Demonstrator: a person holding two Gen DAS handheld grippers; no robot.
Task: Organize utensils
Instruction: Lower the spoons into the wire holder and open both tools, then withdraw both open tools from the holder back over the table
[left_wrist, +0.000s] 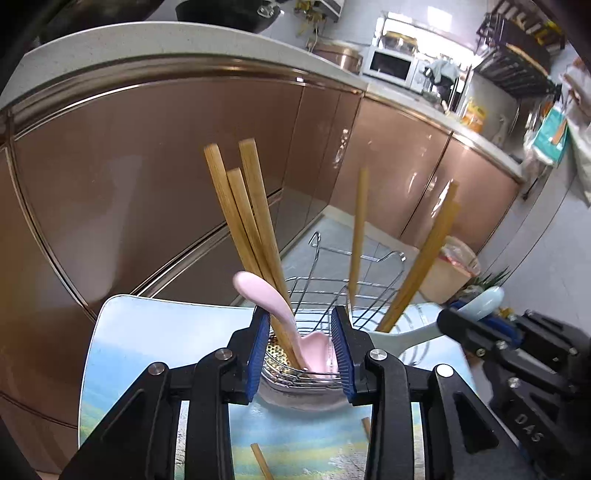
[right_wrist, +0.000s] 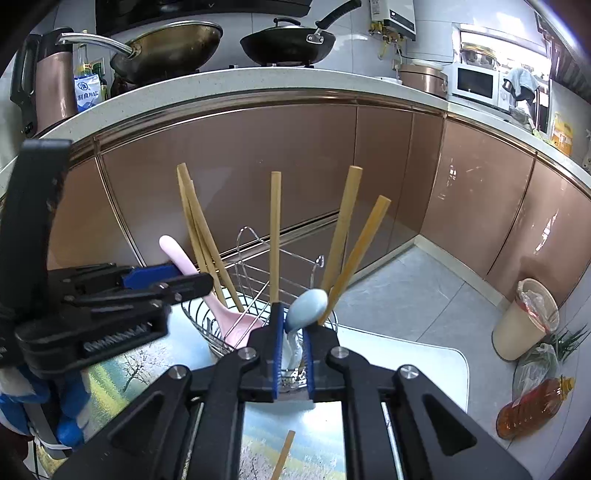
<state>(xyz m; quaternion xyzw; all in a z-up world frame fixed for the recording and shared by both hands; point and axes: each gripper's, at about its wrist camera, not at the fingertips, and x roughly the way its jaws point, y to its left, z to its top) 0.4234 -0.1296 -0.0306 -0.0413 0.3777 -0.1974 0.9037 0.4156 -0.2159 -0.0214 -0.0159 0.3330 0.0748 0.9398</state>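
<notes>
A wire utensil holder (left_wrist: 347, 291) (right_wrist: 258, 273) stands on a small table with a landscape print (left_wrist: 147, 350) (right_wrist: 406, 362). Several wooden chopsticks (left_wrist: 240, 210) (right_wrist: 275, 229) stand in it. A pink spoon (left_wrist: 273, 302) (right_wrist: 221, 310) leans in the holder's left part, between the open jaws of my left gripper (left_wrist: 301, 332), which also shows in the right wrist view (right_wrist: 177, 278). My right gripper (right_wrist: 293, 332) is shut on a pale blue spoon (right_wrist: 306, 306) (left_wrist: 484, 302) held over the holder's right side; the left wrist view shows this gripper (left_wrist: 465, 317) at right.
Loose chopsticks (left_wrist: 260, 461) (right_wrist: 284, 454) lie on the table near me. Brown cabinets (left_wrist: 184, 147) (right_wrist: 258, 155) with a white counter stand behind. On the floor at right are a bin (right_wrist: 524, 317) and an oil bottle (right_wrist: 532, 410).
</notes>
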